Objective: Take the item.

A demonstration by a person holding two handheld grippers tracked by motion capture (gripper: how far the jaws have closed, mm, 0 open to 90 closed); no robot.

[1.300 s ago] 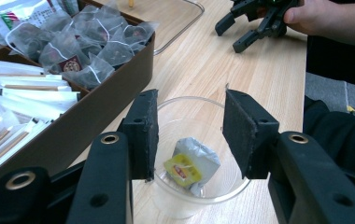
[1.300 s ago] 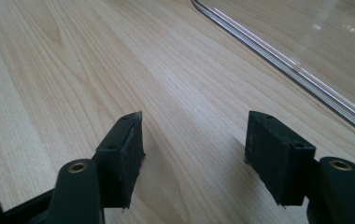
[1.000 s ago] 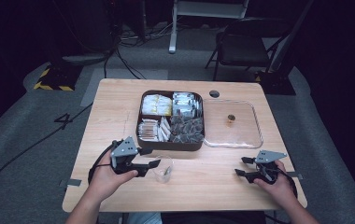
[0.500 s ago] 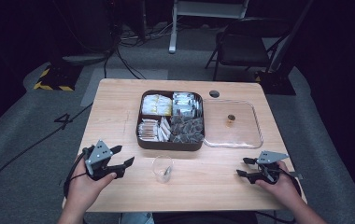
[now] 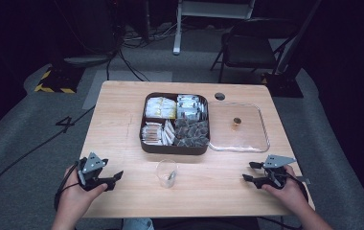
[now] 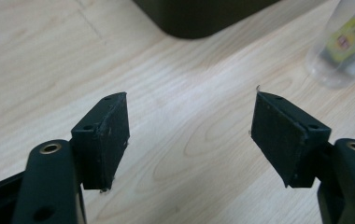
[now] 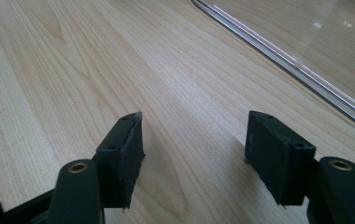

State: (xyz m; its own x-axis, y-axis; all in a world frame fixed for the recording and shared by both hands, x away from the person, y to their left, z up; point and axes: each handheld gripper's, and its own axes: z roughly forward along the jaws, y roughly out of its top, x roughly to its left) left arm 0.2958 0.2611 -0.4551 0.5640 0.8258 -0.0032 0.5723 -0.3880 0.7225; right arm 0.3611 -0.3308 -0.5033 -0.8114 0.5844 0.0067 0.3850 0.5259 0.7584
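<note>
Two spread tongs [image 5: 114,179] [image 5: 248,171], one glass [image 5: 166,173], one divided box [image 5: 175,123], one clear lid [image 5: 238,127].

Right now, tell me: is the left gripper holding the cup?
No. The left gripper is open on nothing, and the cup stands apart on the table.

This looks like a lab or a test room, not a home. The room is dark, and the light falls on one small wooden worktop [image 5: 122,124] in the middle. The floor is grey carpet [image 5: 22,143]. Black cables [image 5: 122,52] run across it behind the worktop. A strip of yellow and black warning tape [image 5: 51,88] lies on the floor at the back left. A mark like the number 4 [image 5: 66,123] is stuck on the carpet. A dark folding chair [image 5: 247,48] stands at the back, next to the white legs of a stand [image 5: 177,28].
</note>
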